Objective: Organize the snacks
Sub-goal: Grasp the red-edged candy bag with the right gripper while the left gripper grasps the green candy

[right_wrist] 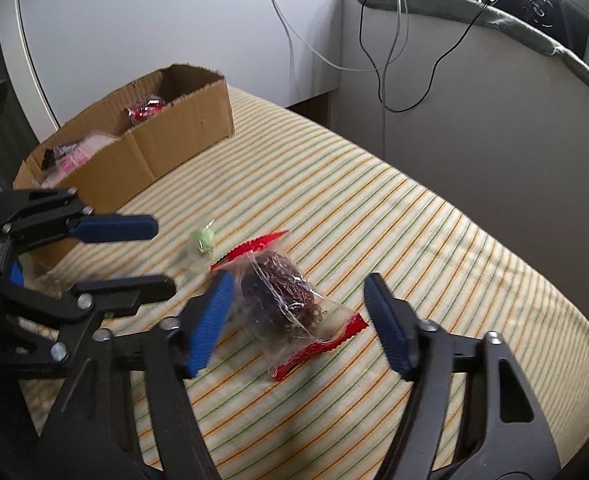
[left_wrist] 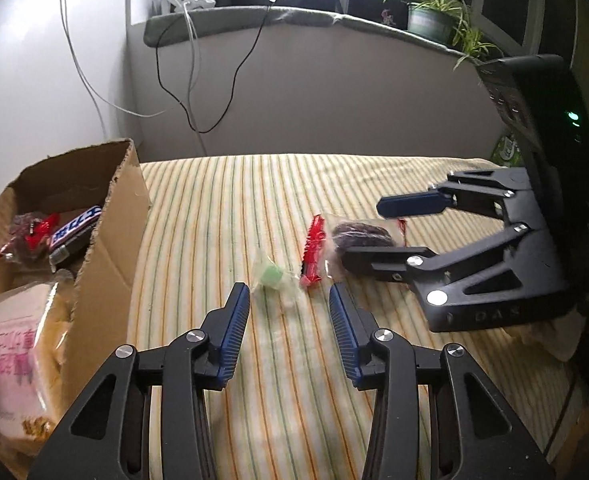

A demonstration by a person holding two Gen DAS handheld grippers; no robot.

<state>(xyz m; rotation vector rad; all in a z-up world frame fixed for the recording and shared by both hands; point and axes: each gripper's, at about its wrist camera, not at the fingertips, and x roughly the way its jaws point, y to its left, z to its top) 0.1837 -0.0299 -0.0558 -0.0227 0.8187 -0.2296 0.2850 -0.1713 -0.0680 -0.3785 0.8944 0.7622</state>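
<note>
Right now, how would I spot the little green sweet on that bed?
Start at the cardboard box on the striped sheet. Between it and the dark cake in a clear, red-edged wrapper lies the green sweet. It is the smallest item, pale green in a see-through wrapper.

Left gripper (left_wrist: 289,300) before blurred, perhaps green, candy (left_wrist: 272,276)

Clear-wrapped dark cake (right_wrist: 282,300) beside green candy (right_wrist: 201,239) — striped cloth

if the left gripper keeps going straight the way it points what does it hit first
Most likely the small green-wrapped candy, lying on the striped cloth just ahead of the left gripper and slightly left of centre between its open jaws; depth is hard to judge.
</note>
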